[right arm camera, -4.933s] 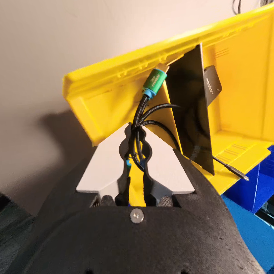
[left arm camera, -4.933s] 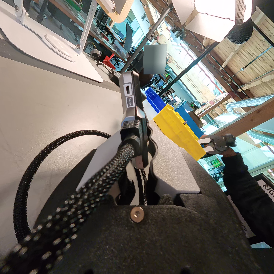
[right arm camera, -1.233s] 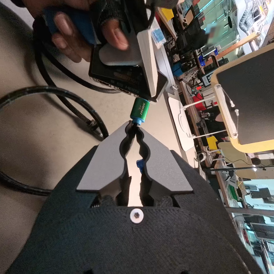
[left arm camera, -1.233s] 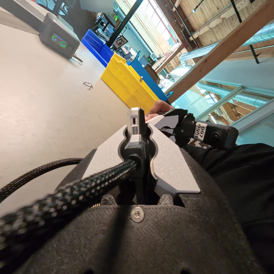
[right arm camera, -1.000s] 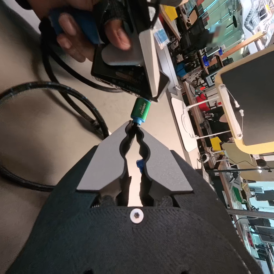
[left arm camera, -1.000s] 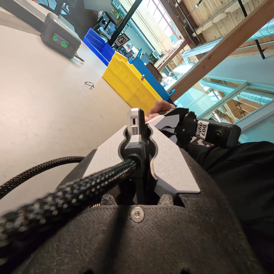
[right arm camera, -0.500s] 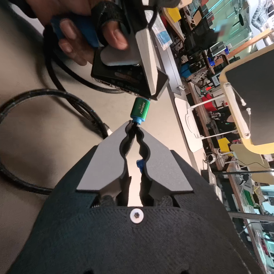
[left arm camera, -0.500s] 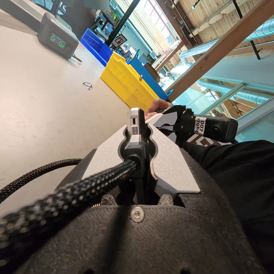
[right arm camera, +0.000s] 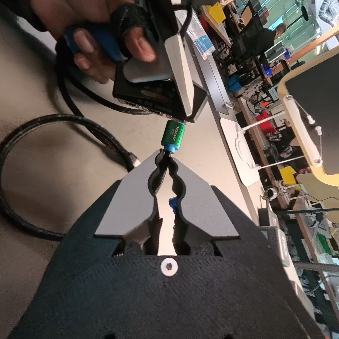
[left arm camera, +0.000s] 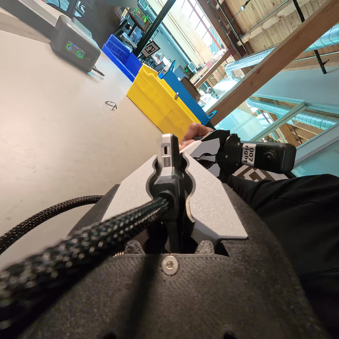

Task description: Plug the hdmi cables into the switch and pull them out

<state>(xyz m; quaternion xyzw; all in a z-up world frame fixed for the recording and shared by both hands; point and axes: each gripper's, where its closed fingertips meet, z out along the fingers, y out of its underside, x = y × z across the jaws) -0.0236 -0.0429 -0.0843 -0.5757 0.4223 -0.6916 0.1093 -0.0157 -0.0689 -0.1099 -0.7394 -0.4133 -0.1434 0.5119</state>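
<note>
Two grips | left fingers clamped on switch; right fingers pinched on cable behind green plug | change: plug has crept up to switch's end port; seems partly seated | next: push home, above surface.
</note>
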